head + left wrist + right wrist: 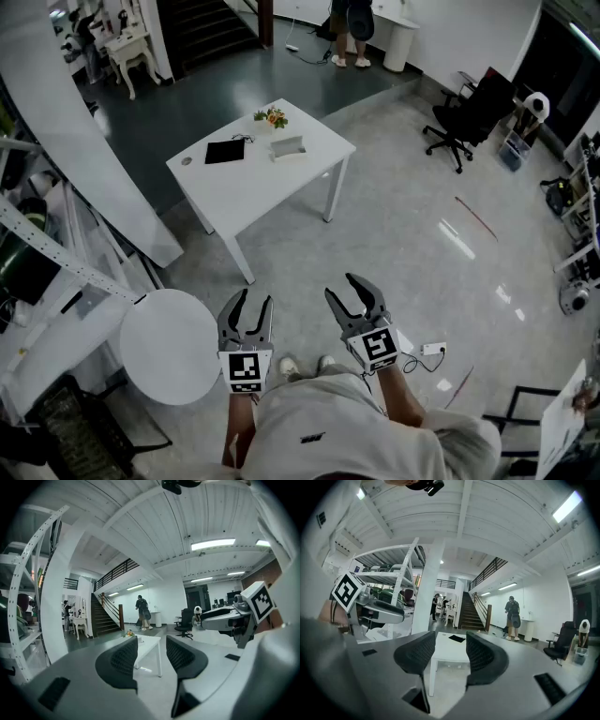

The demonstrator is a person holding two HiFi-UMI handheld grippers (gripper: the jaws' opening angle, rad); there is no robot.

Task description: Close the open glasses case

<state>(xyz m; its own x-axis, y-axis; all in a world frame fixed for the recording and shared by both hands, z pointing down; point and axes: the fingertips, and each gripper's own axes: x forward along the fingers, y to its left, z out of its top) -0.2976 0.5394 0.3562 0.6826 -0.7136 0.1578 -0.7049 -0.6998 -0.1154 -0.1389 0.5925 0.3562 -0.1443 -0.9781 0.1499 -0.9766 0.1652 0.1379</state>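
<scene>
The glasses case [289,147] is a pale open box on the white table [255,192], well ahead of me across the floor. Beside it lie a flat black item [225,151] and a small bunch of flowers [272,117]. My left gripper [253,300] and right gripper [347,289] are held side by side in front of my body, far short of the table. Both are open with nothing between the fingers. In the left gripper view the table [149,644] shows between the open gripper [151,656]. In the right gripper view the table [450,652] shows past the open gripper [451,654].
A round white table [169,345] stands close at my left, with white shelving [56,258] and a slanted white beam [84,141] beyond it. A black office chair [464,117] is at the right. A cable and plug [427,352] lie on the floor. A person [352,28] stands at the back.
</scene>
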